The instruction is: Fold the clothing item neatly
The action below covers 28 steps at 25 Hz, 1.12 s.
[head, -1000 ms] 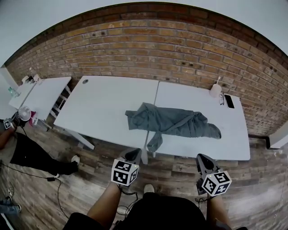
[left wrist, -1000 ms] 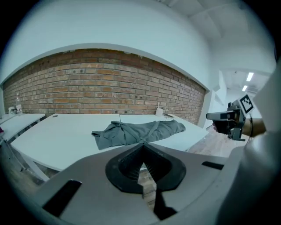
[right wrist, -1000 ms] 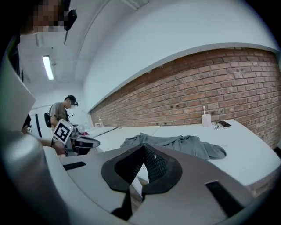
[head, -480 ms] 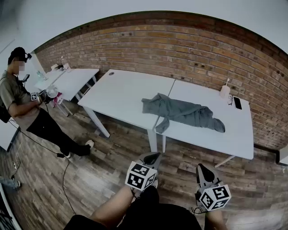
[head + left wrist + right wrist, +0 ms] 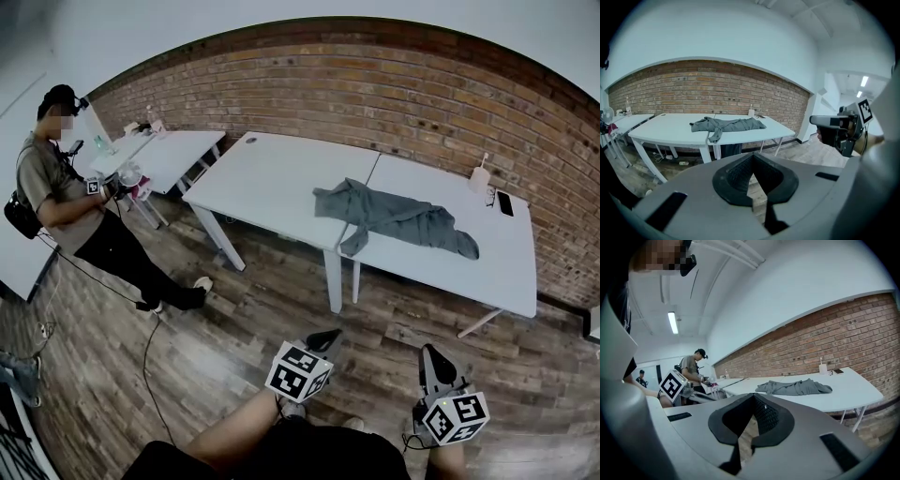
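my left gripper [image 5: 324, 337] and right gripper [image 5: 432, 357] are both clamped shut on nothing, held low near my body at about 6 and 5 o'clock in the head view, over the wooden floor [image 5: 234, 319]. neither is within reach of anything to grip. well beyond them, towards 1 o'clock, the grey garment [image 5: 398, 217] lies on the white table [image 5: 272, 178] as a long rumpled heap, not folded. one end, probably a sleeve, droops over the near edge. it is too small to be sure.
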Available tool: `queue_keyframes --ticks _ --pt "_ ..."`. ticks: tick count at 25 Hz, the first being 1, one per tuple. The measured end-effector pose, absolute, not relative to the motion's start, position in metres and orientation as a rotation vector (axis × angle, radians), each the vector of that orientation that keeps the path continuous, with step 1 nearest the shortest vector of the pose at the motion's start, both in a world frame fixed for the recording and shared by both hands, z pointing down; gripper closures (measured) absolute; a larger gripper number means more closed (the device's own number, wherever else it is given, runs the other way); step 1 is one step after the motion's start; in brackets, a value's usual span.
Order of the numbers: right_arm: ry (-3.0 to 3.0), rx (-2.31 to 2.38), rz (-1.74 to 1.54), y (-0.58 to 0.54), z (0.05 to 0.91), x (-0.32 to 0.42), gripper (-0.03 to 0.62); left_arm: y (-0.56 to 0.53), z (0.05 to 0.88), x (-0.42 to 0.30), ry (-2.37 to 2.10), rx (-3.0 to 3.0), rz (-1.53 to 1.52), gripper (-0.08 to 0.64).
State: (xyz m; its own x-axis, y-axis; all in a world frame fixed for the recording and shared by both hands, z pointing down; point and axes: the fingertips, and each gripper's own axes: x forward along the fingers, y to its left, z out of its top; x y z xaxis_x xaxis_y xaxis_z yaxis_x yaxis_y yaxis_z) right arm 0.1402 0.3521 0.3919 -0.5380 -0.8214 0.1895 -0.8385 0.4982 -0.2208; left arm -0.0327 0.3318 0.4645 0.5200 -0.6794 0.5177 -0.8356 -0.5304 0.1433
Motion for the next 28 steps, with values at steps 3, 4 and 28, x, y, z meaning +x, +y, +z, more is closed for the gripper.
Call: queue_keyframes --ticks 3,4,28 --pt "-2.641 1.506 0.428 0.361 0.395 0.129 0.591 0.344 0.466 -0.049 -1.253 2.398 0.582 0.561" --pt "-2.631 1.514 0.422 0.363 0.396 0.123 0.591 0.348 0.466 -0.057 -1.261 2.406 0.588 0.561" --pt "-2.444 1.777 0.427 0.474 0.415 -0.016 0.592 0.433 0.444 -0.194 -1.227 2.527 0.359 0.563"
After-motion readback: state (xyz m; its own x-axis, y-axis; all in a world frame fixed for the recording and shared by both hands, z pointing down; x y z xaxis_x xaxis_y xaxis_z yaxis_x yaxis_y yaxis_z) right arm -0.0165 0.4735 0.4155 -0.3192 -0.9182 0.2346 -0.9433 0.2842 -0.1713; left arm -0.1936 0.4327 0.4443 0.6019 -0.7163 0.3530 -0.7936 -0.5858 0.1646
